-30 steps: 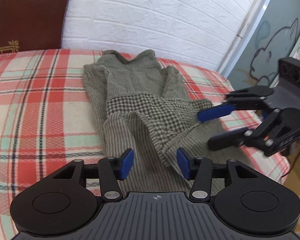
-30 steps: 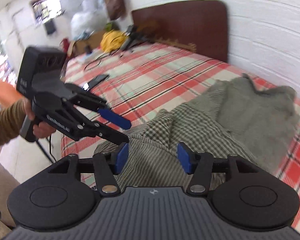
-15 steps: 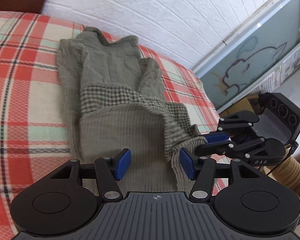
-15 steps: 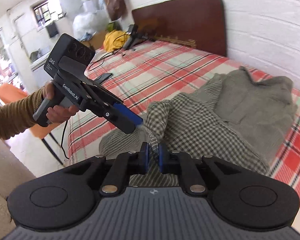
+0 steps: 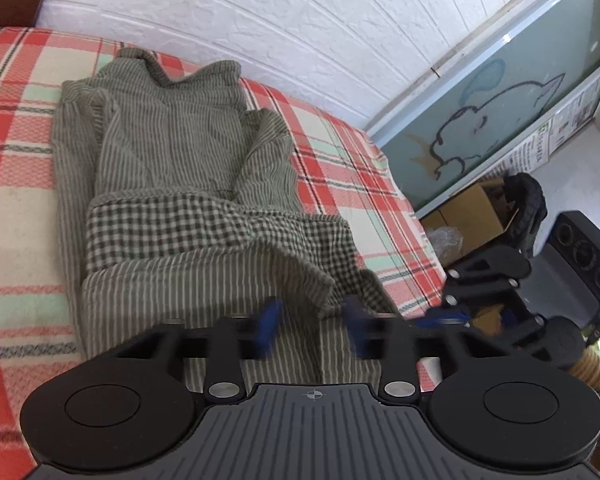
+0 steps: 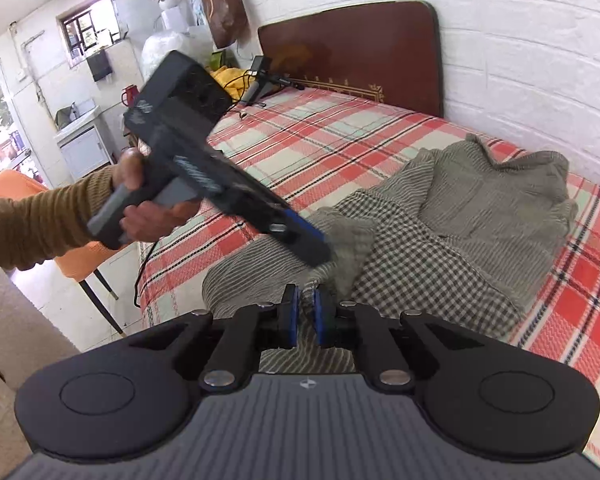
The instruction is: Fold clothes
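Observation:
A grey-green striped garment (image 5: 172, 140) with a checked lining (image 5: 204, 224) lies on the plaid bed; it also shows in the right wrist view (image 6: 496, 200). My left gripper (image 5: 312, 328) is blurred, its jaws part way in around a raised fold of the near hem, and it shows in the right wrist view (image 6: 312, 246) at that fold. My right gripper (image 6: 305, 316) is shut on the garment's near edge, and it shows in the left wrist view (image 5: 440, 320) low at the right.
The plaid bedspread (image 6: 320, 148) ends at a white brick wall (image 5: 260, 20) and a dark headboard (image 6: 352, 56). An orange chair (image 6: 72, 256) stands beside the bed. Cardboard boxes (image 5: 472, 208) sit on the floor past the foot.
My left gripper's jaws have moved closer together around the raised fold, with motion blur. My right gripper stays shut on the near edge and has moved a little.

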The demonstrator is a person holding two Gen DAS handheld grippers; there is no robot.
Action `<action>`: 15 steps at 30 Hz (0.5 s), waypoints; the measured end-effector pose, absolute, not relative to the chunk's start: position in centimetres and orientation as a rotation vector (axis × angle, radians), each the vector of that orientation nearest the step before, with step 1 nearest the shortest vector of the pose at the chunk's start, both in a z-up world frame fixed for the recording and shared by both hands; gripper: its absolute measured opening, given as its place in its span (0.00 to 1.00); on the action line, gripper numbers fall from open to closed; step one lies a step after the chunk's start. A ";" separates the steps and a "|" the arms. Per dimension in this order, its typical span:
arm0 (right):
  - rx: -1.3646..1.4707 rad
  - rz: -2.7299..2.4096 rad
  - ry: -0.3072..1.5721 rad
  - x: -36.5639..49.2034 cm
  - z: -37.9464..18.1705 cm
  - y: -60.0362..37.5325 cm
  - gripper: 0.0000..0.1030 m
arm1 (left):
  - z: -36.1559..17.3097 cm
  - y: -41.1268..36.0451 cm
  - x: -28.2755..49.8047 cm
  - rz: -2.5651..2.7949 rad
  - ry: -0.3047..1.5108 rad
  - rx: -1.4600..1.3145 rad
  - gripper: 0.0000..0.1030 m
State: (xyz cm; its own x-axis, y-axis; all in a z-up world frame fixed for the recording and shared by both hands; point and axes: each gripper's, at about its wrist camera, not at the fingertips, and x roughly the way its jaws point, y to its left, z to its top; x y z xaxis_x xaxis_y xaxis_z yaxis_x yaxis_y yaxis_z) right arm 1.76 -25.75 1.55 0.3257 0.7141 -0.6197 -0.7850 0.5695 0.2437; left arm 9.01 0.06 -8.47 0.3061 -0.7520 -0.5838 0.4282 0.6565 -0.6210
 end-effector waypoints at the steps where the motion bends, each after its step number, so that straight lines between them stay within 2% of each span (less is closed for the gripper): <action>1: -0.105 0.982 0.753 1.6 1.6 -25.9 0.09 | -8.6 -0.3 9.4 -0.790 0.979 -0.377 0.26; 4: -0.091 0.967 0.755 1.3 1.5 -26.2 0.09 | -9.3 -1.3 10.5 -0.726 0.977 -0.356 0.27; 6: -0.084 0.956 0.754 1.2 1.6 -26.3 0.09 | -10.0 -1.6 11.2 -0.672 0.980 -0.345 0.37; 8: -0.079 0.949 0.742 1.3 1.7 -26.3 0.09 | -10.1 -0.9 11.5 -0.674 0.991 -0.399 0.39; 11: -0.075 0.949 0.702 1.5 2.1 -26.0 0.09 | -8.9 1.2 10.0 -0.670 0.925 -0.432 0.65; 15: -0.080 0.941 0.656 3.1 2.4 -24.8 0.08 | -7.8 3.3 7.6 -0.678 0.879 -0.410 0.66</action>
